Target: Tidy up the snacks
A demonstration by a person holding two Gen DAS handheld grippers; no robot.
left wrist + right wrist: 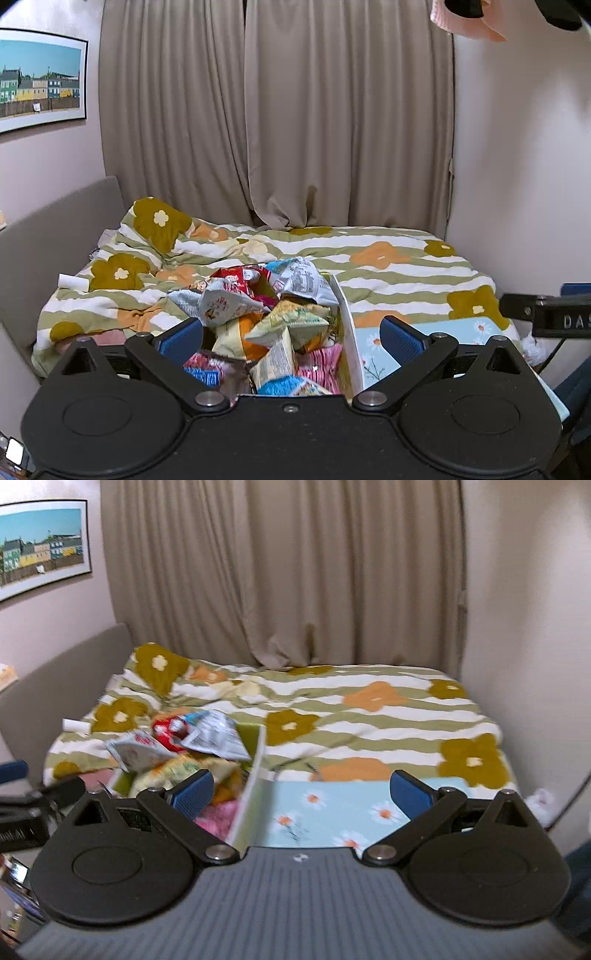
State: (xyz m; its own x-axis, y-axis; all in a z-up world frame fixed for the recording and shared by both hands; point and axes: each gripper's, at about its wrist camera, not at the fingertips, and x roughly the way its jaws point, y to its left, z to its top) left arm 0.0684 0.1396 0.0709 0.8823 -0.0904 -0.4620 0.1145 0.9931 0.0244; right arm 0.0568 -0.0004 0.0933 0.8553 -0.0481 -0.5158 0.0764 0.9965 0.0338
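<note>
A heap of snack bags (266, 325) fills an open box whose white wall (347, 332) stands up on the right of the pile. On top lie a silver printed bag (304, 278) and a red bag (240, 276). My left gripper (291, 340) is open, held just before the pile with nothing between its blue pads (181, 339). In the right wrist view the same snack bags (177, 746) sit left of the box wall (253, 779). The right gripper (303, 794) is open and empty over the light blue daisy-print panel (325, 808). The right gripper's body (546, 314) shows at the left view's right edge.
The box rests on a bed with a green-striped flowered duvet (388, 266). A small white tube (74, 282) lies on the duvet at the left. A grey headboard (55, 236), beige curtains (295, 110) and a framed picture (40, 77) surround the bed.
</note>
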